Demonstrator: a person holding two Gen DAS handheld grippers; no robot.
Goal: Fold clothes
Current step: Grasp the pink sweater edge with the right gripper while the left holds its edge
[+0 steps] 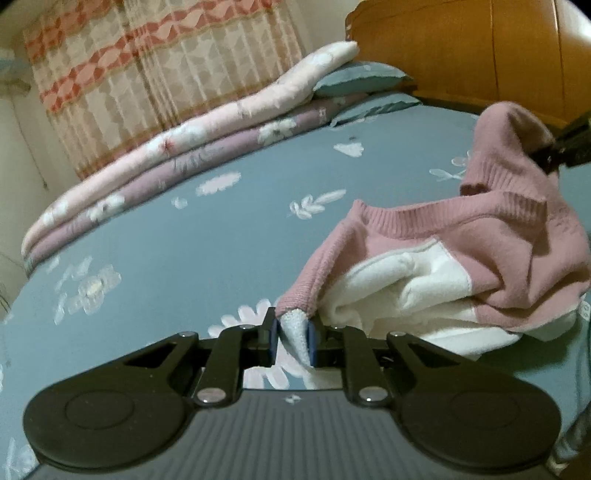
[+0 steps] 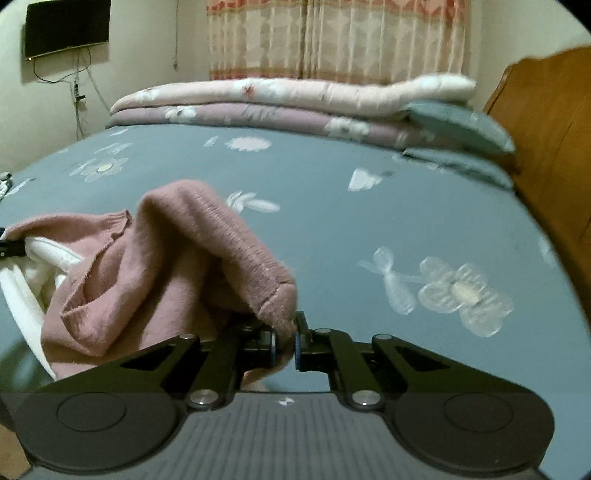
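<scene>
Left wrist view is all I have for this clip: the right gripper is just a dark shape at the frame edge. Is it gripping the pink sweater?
Observer: Yes. The right gripper is shut on a ribbed pink edge of the sweater.
Operator: What lies ahead of it?
Observer: Bare floral bedsheet, then folded quilts at the far side.
Operator: Anything on the wall?
Observer: A dark screen is mounted at upper left, cables hanging below it.

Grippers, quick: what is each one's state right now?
Left gripper: shut on the ribbed edge of the pink and white knit sweater.
Right gripper: shut on the same sweater's pink ribbed edge.
</scene>
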